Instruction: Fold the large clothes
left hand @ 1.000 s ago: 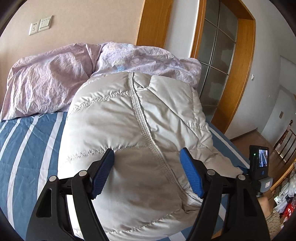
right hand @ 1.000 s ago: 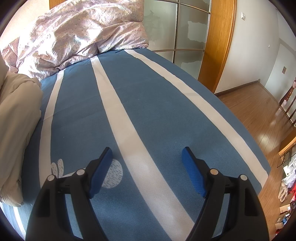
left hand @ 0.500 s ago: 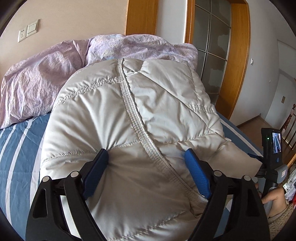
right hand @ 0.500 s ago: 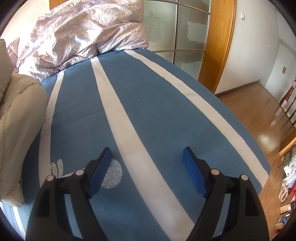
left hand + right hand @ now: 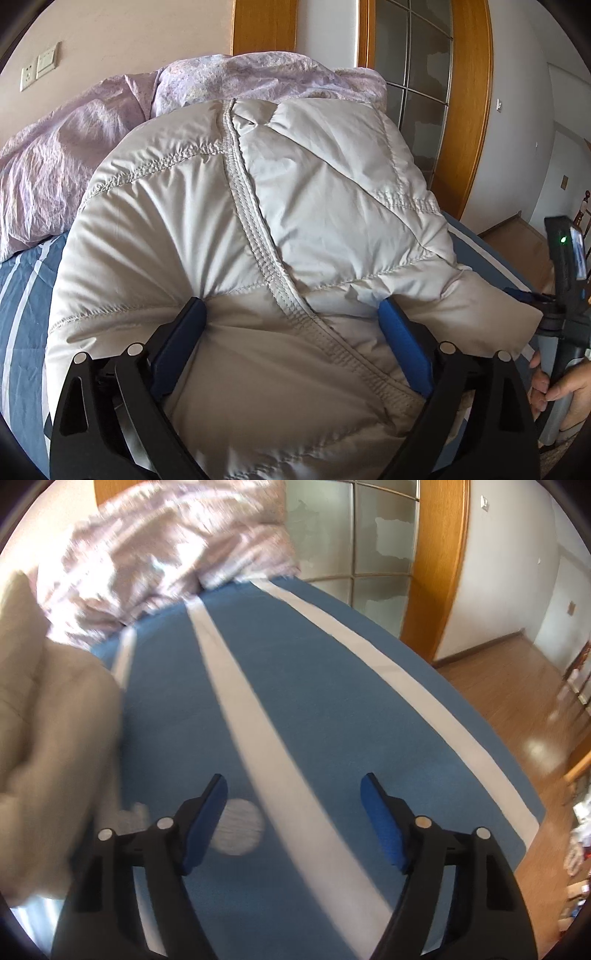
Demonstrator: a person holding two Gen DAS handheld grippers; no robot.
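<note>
Bed: striped blue sheet, bearing the jacket.
Jacket: puffy quilted bulk, judged light, soft, slippery; best taken at the stitched seam.
Left gripper: jaws opening, padding bulged between.
Right gripper: jaws closing, nothing between.

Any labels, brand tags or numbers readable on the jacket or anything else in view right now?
No readable text anywhere.
Padded jacket: no tag or logo showing.
Small screen on the other handle: lit, too small to read.
Wall switch plates: no markings legible.
Round print on striped sheet: blurred.
</note>
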